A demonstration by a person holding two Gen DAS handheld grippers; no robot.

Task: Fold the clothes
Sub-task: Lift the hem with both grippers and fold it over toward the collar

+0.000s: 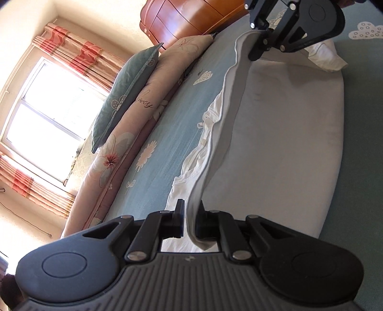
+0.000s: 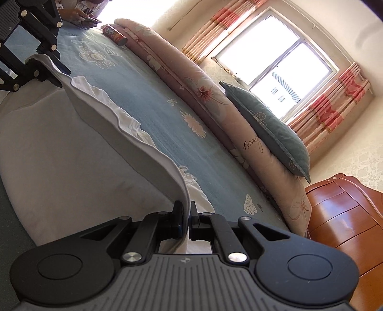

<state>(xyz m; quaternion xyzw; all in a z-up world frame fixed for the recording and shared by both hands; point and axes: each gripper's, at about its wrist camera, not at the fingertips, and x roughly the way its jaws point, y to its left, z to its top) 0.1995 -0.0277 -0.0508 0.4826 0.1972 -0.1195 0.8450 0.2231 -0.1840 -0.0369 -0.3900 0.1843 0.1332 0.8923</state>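
A pale grey garment (image 1: 282, 134) lies spread on the blue bed sheet (image 1: 172, 114), with one long edge lifted off it. My left gripper (image 1: 190, 220) is shut on one end of that raised hem. My right gripper (image 2: 188, 219) is shut on the other end, and the same grey garment (image 2: 59, 148) fills the left of the right wrist view. Each gripper shows in the other's view: the right gripper (image 1: 259, 51) at the top, the left gripper (image 2: 47, 71) at the upper left. A crumpled white garment (image 1: 203, 148) lies under the lifted edge, also visible as white cloth (image 2: 129, 124).
A rolled pink floral quilt (image 2: 210, 95) and a green pillow (image 2: 270, 129) line the far side of the bed. A wooden headboard (image 2: 344, 220) stands at one end. A red can (image 2: 115, 36) lies by the quilt. A person's hands (image 2: 81, 14) hold a phone beyond it.
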